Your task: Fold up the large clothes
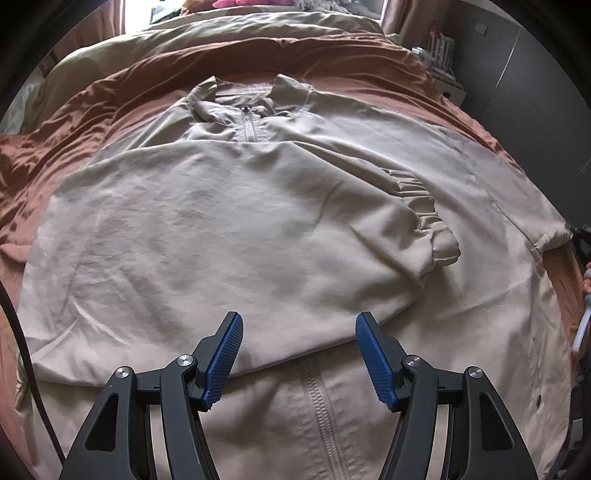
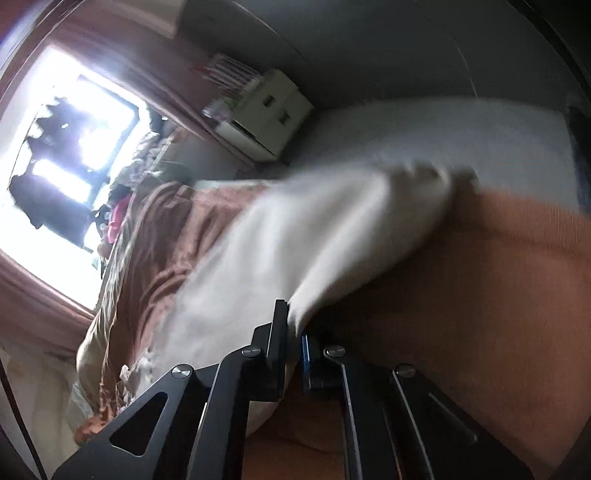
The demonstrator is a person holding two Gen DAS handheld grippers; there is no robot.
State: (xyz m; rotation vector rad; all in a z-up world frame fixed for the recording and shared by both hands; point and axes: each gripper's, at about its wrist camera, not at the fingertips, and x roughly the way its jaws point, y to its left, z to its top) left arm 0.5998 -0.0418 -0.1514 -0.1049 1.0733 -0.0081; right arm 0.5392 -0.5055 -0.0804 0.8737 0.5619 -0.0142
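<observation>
A large beige zip jacket (image 1: 229,229) lies front up on a rust-brown bedspread (image 1: 74,122), collar at the far end. Its left sleeve is folded across the chest, with the gathered cuff (image 1: 428,218) pointing right. My left gripper (image 1: 299,354) is open and empty, hovering over the lower front near the zipper (image 1: 321,406). My right gripper (image 2: 295,332) is shut on a fold of the jacket's beige fabric (image 2: 295,236), which stretches away from the jaws, blurred. The view is tilted and motion-blurred.
The bedspread (image 2: 480,295) fills the right of the right wrist view. A bright window (image 2: 66,155) and pink curtains stand beyond the bed. A white drawer unit (image 2: 266,114) sits by a grey wall. Pink items (image 1: 236,3) lie at the bed's far end.
</observation>
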